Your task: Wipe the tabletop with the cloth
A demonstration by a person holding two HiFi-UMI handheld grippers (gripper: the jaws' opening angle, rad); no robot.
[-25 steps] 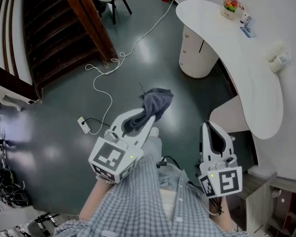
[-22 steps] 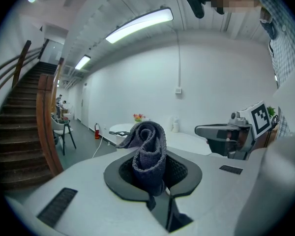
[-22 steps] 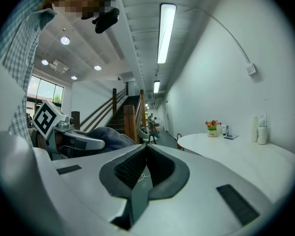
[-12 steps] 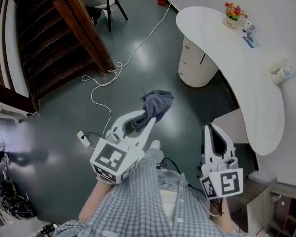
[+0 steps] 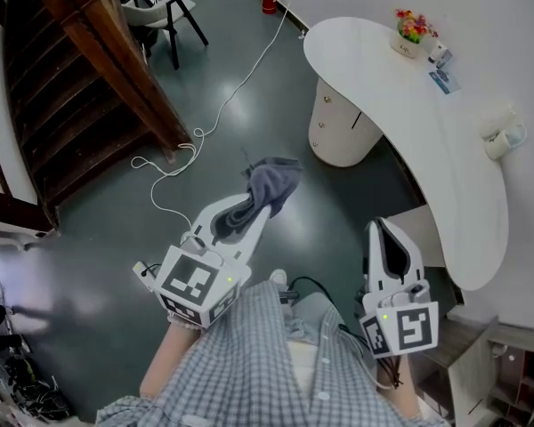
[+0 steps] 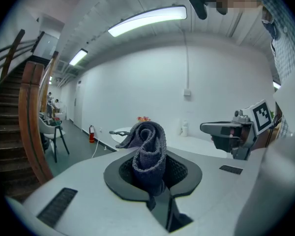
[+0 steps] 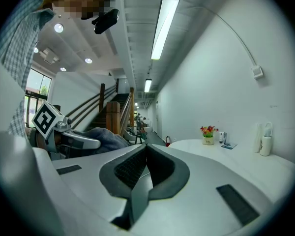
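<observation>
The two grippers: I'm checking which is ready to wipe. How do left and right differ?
The left gripper is shut on the grey cloth; the right gripper is shut on nothing. The left gripper hangs over the floor; the right gripper is nearer the white tabletop. Both are off the tabletop.

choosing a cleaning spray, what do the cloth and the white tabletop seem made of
Cloth: dark grey fabric, probably terry-like; ribbed nap and soft folds show.
Tabletop: smooth plain white surface with no grain, perhaps laminate or painted board; the look leaves that open.
</observation>
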